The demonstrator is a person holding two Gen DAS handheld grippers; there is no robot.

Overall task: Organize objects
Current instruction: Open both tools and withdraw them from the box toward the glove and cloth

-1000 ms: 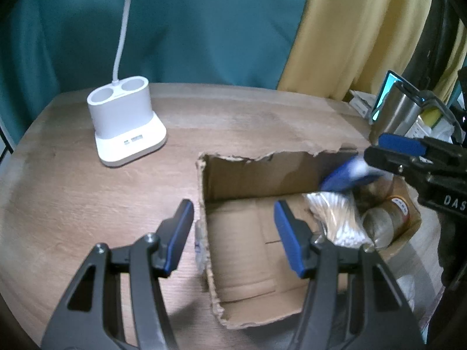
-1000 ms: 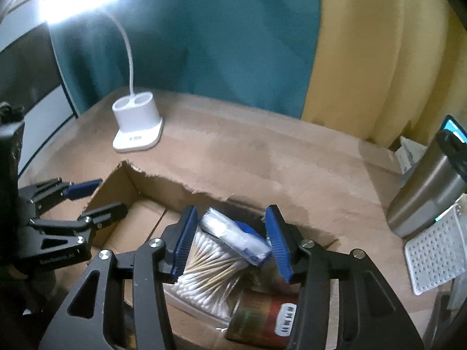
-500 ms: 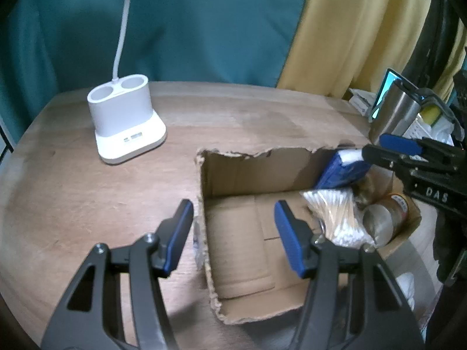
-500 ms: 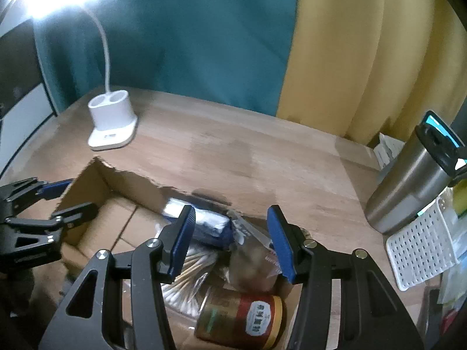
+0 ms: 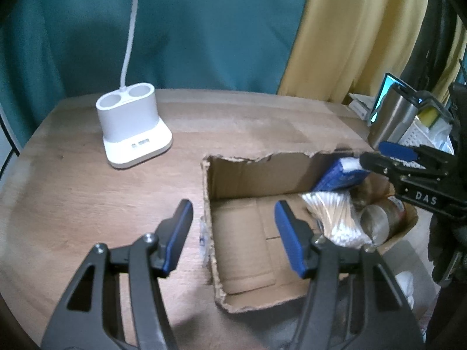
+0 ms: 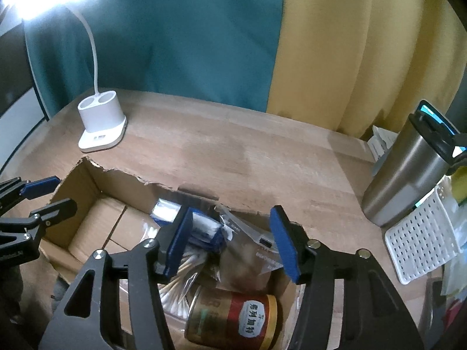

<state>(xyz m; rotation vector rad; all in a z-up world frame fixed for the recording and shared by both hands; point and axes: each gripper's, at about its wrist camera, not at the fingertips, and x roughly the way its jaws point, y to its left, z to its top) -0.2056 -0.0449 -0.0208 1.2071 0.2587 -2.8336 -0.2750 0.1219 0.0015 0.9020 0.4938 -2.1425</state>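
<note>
In the left wrist view, the left gripper (image 5: 233,226) has its blue fingers (image 5: 287,240) spread with nothing pinched between them; the near left wall of the cardboard box (image 5: 248,180) stands in the gap, touching neither pad. The box sits on the wooden table (image 5: 87,192), its floor bare on the left half. Packed at the right end are a blue packet (image 5: 335,176) leaning on the back wall, a bag of cotton swabs (image 5: 335,213) and a tin can (image 5: 379,224) lying on its side. The right gripper (image 5: 388,157) reaches in from the right above them. A white lamp base (image 5: 132,127) stands well apart at the back left, a steel tumbler (image 5: 391,119) at the right.

In the right wrist view, the right gripper (image 6: 232,239) has just been opening; its fingers (image 6: 284,245) stand spread above the box (image 6: 87,204), gripping nothing. The blue packet (image 6: 201,230) lies beside the left pad, free of it, next to a clear pouch (image 6: 248,250). Below lie the swabs (image 6: 181,274) and the can (image 6: 233,315). The left gripper (image 6: 46,195) straddles the box's left wall. The tumbler (image 6: 408,175) stands right of a white basket (image 6: 420,239).
</note>
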